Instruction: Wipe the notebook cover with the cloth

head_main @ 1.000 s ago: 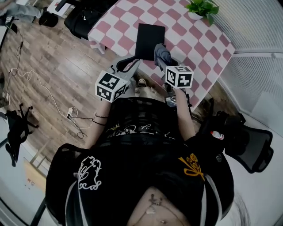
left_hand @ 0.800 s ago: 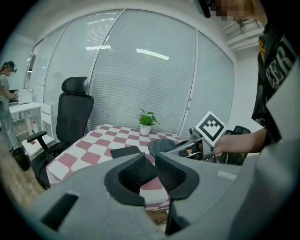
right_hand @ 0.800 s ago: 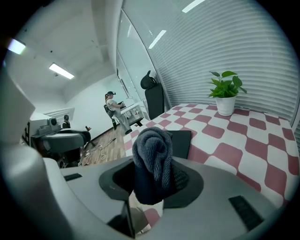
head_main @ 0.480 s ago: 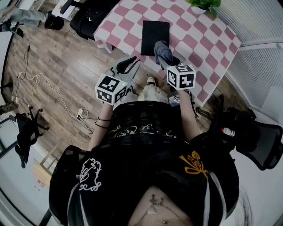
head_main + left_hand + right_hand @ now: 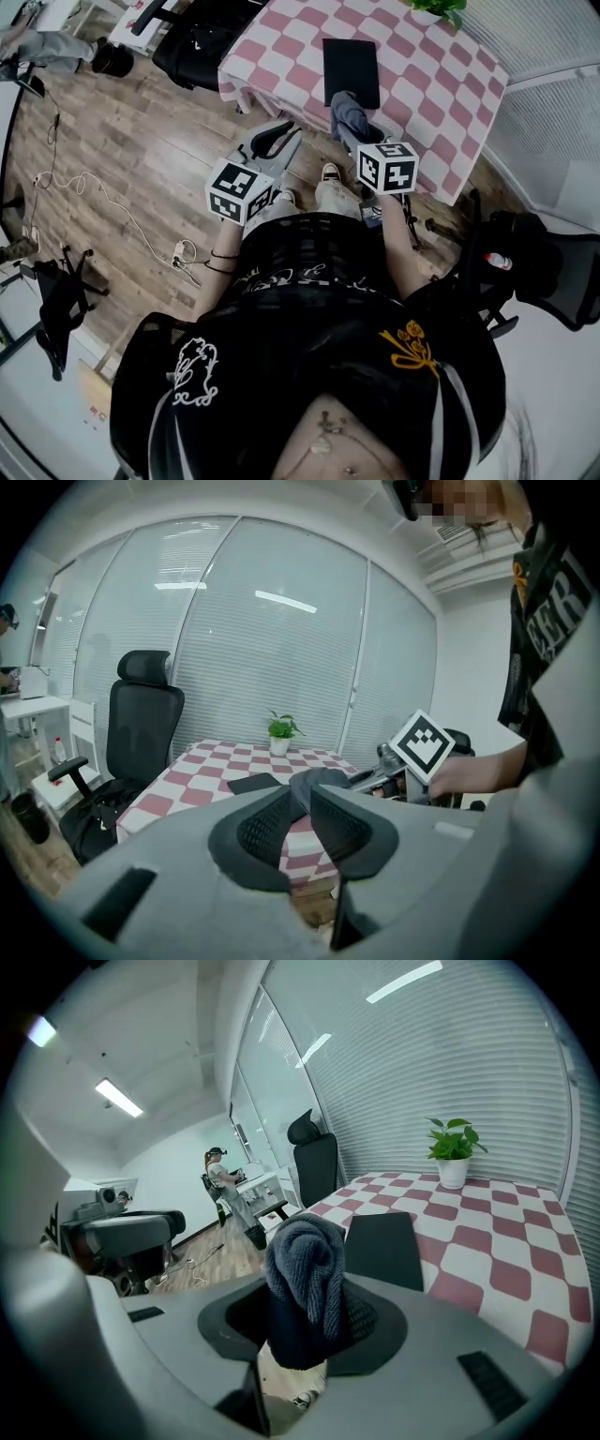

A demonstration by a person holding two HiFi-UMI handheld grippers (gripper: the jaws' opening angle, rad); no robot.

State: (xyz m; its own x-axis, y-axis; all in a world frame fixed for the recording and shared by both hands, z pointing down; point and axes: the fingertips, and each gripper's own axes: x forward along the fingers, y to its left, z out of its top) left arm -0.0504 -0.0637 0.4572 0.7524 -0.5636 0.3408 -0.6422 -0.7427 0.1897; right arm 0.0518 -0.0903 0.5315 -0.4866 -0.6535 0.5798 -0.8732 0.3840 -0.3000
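Notebook (image 5: 352, 72): black, closed, lying flat on the checked table (image 5: 431, 84), its long sides running away from me and its short near edge close to the table's near edge. Bare checks lie open on both sides of it, with the wider stretch to its right. Cloth (image 5: 349, 114): dark grey, bunched upright, clamped between the jaws of my right gripper (image 5: 354, 131) and standing proud above them. It hangs at the table's near edge, just short of the notebook's near edge, and I cannot tell whether it touches the cover. Left gripper (image 5: 270, 141): jaws a narrow way apart with nothing between them, held off the table beyond its near left corner, over the wooden floor (image 5: 122, 141). Potted plant (image 5: 436, 7): at the table's far edge, well apart from the notebook. Black office chair (image 5: 202, 37): against the table's left side. Second black chair (image 5: 544, 272): off the table's right, near my right elbow. White cable (image 5: 103, 202): trailing on the floor, well left of the table.
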